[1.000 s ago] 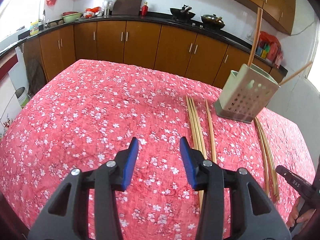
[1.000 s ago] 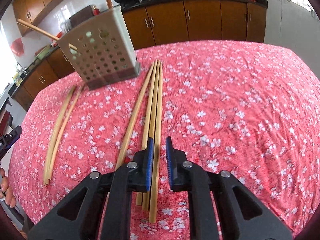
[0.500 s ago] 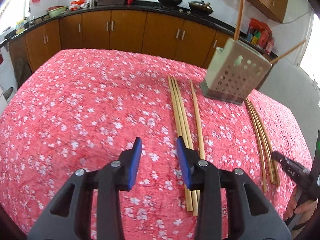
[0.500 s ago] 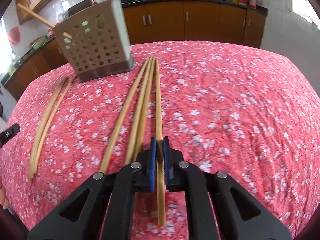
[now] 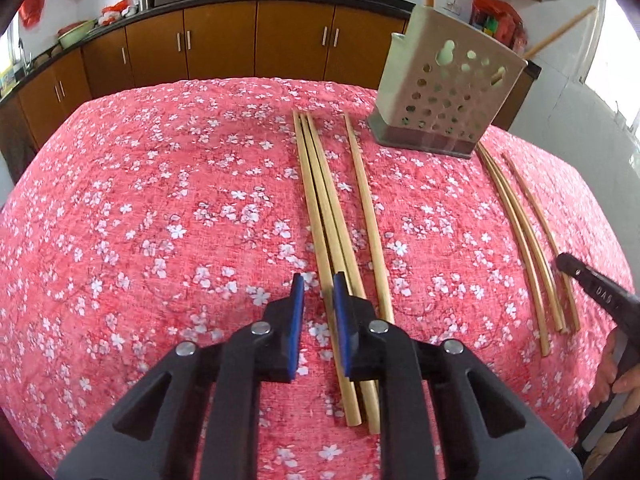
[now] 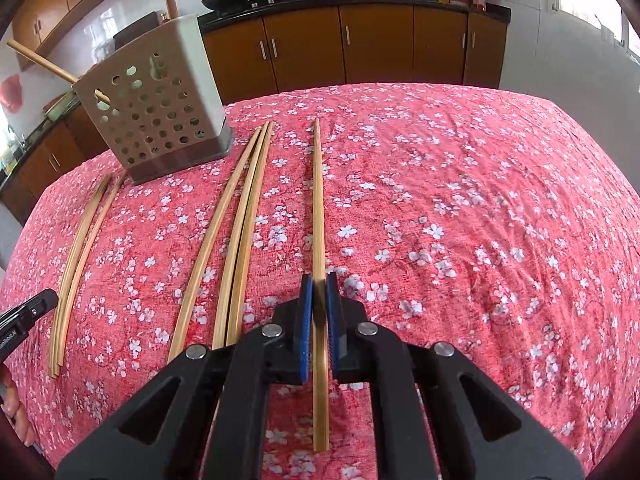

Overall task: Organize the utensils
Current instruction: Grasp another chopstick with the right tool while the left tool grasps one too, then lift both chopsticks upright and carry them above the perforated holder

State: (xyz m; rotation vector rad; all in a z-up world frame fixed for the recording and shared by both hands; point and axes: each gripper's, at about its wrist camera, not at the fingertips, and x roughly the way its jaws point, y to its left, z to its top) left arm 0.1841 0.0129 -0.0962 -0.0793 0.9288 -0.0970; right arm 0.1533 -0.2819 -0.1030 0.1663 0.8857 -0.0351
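Several bamboo chopsticks lie on a red floral tablecloth (image 5: 160, 200). My right gripper (image 6: 319, 286) is shut on one chopstick (image 6: 318, 200), which points away from the others. My left gripper (image 5: 318, 284) is open low over the near ends of three chopsticks lying together (image 5: 324, 208); a fourth (image 5: 368, 216) lies just right of them. A perforated cream utensil holder (image 5: 444, 92) stands behind with two chopsticks in it. It also shows in the right wrist view (image 6: 156, 108).
Three more chopsticks (image 5: 528, 240) lie right of the holder, near the other gripper's tip (image 5: 592, 288). In the right wrist view they lie at the left (image 6: 76, 264). Brown kitchen cabinets (image 5: 224, 48) and a counter with woks stand behind the table.
My right gripper has closed on one chopstick and drawn it to the right, away from the group. My left gripper has narrowed and moved right, over the group of three.
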